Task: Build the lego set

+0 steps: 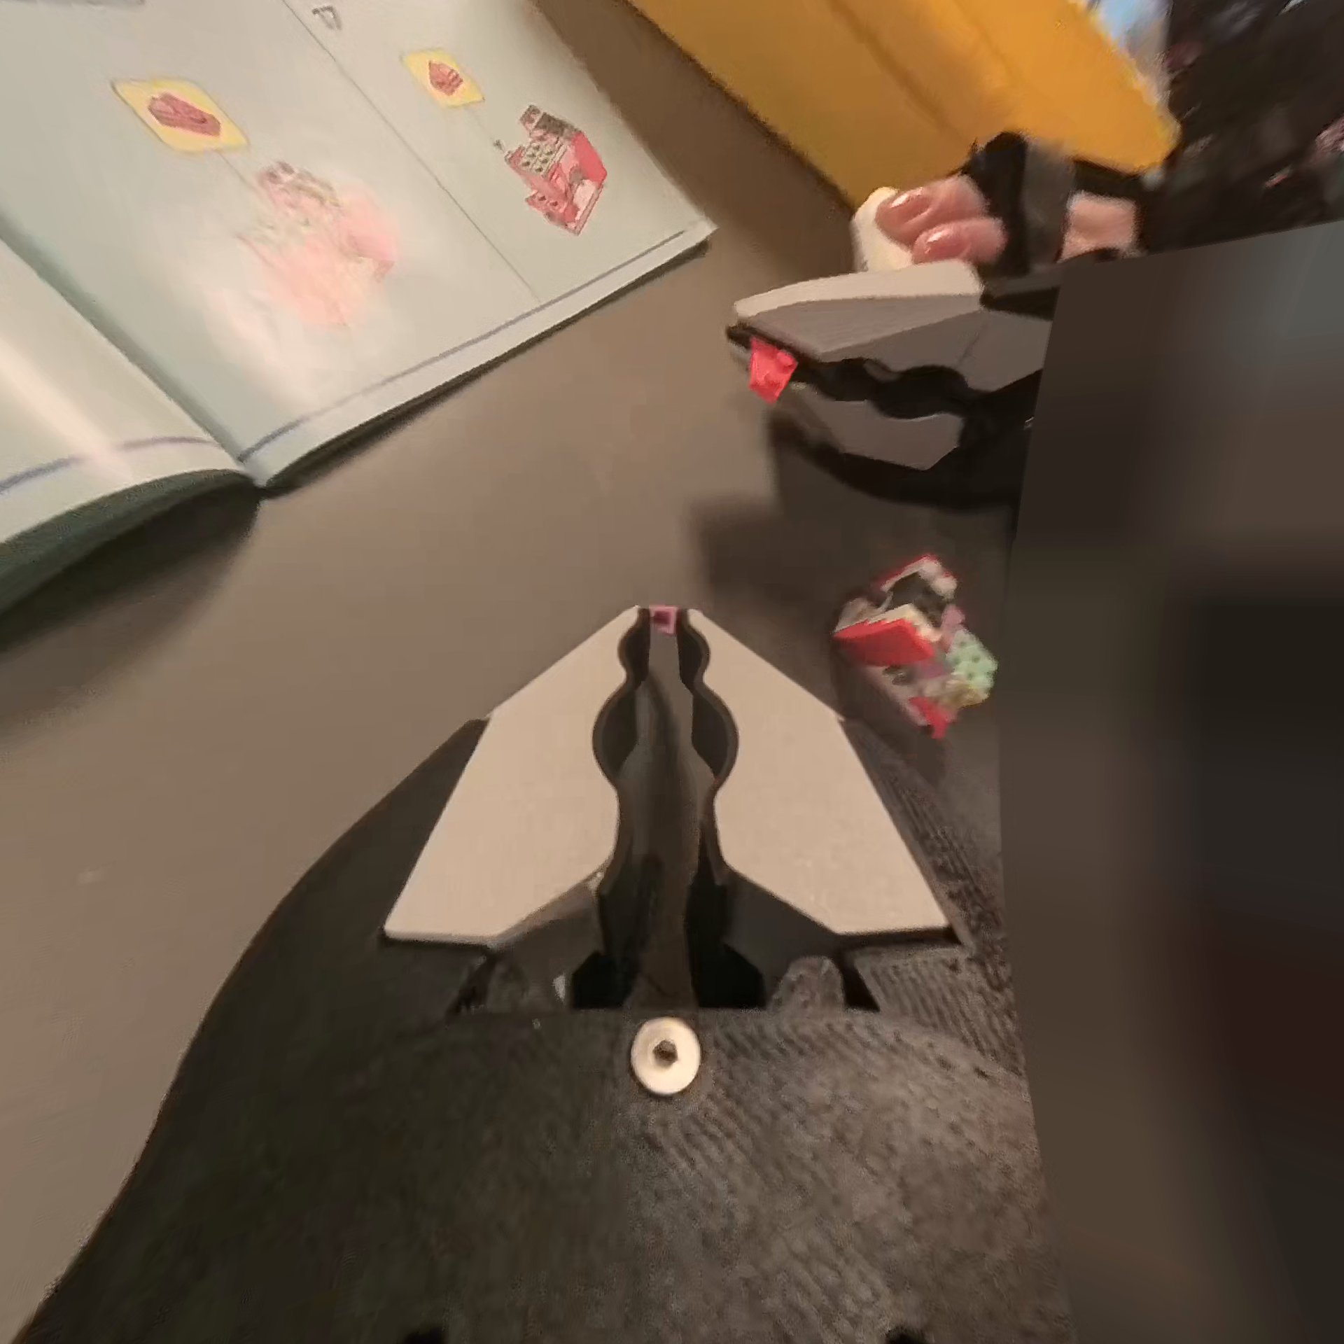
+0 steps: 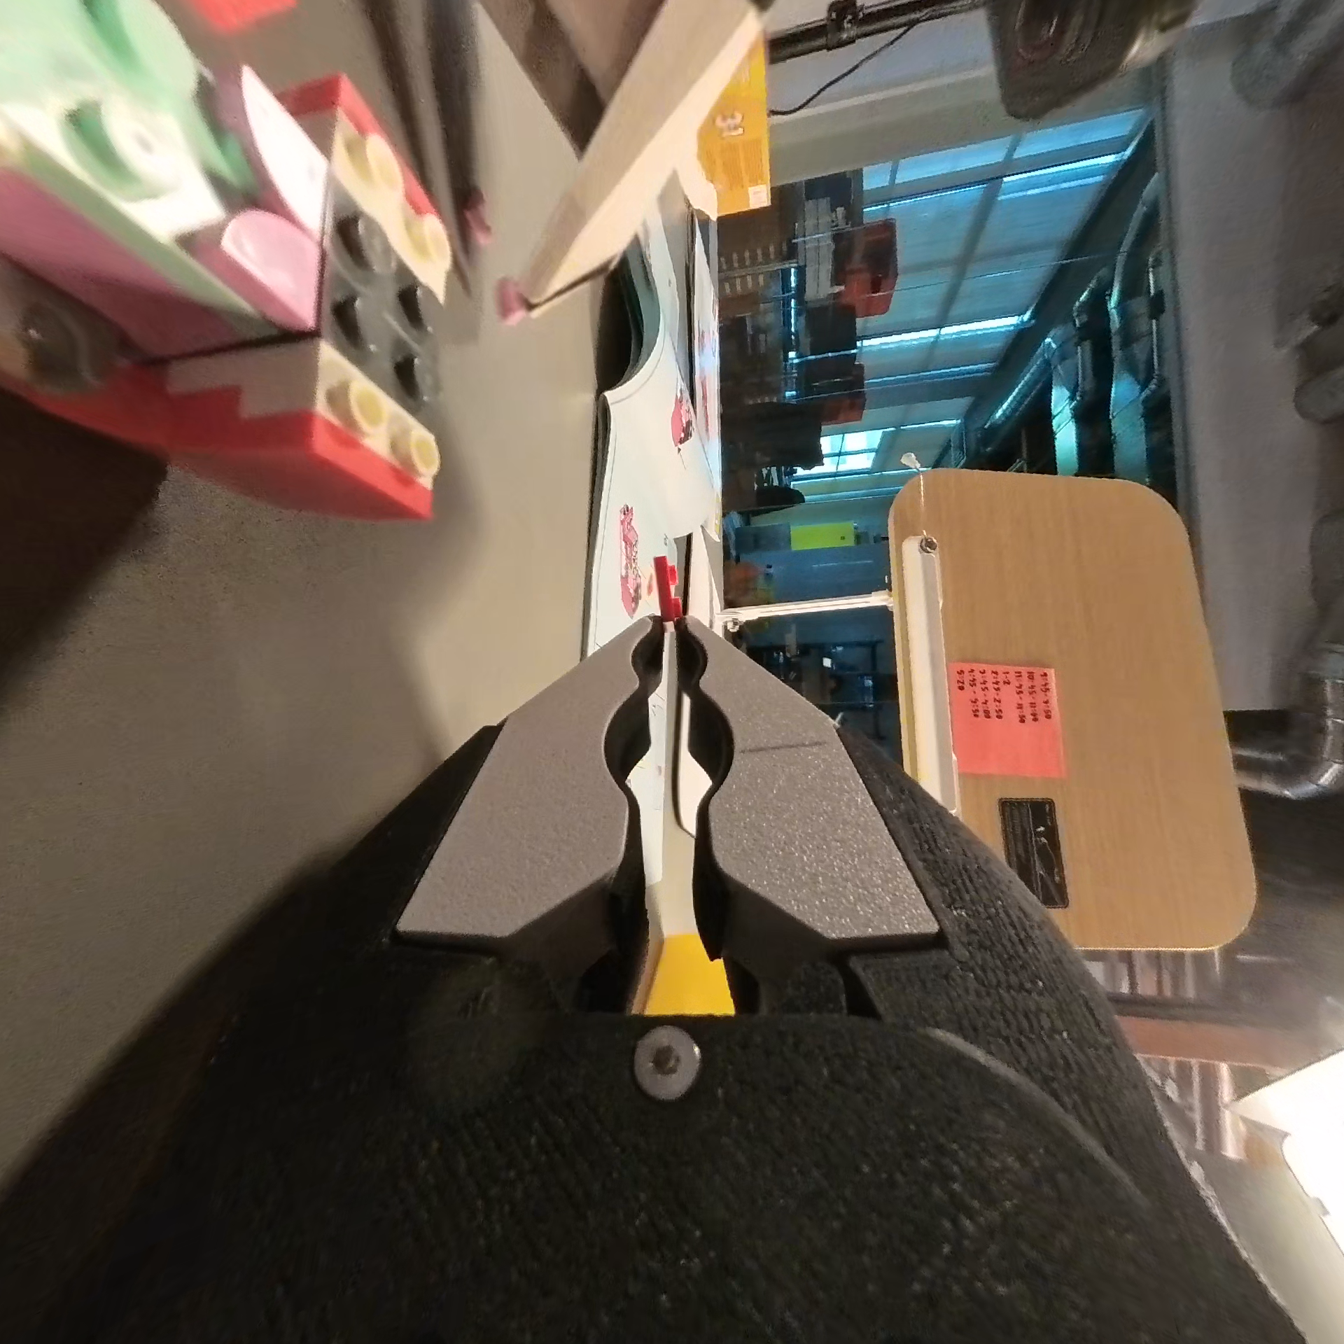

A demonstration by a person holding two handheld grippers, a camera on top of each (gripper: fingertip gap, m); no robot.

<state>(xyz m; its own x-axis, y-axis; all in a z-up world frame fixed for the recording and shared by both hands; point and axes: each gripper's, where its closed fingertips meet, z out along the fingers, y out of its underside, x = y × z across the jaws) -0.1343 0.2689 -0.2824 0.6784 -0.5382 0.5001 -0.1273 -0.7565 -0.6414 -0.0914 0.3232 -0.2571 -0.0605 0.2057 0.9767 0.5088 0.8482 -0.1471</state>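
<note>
My left claw point(image 1: 663, 618) is pinching a small pink brick point(image 1: 663, 617) at its very tips, just above the table point(image 1: 436, 582). My right claw point(image 2: 673, 624) is gripping a thin red plate point(image 2: 668, 593) by its edge, likely keeping its studs clear, with the half-built brick model point(image 1: 916, 647) lying just beside them.

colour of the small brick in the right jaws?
Red. The small brick sticks out of the right gripper; it shows best in the right wrist view.
</note>
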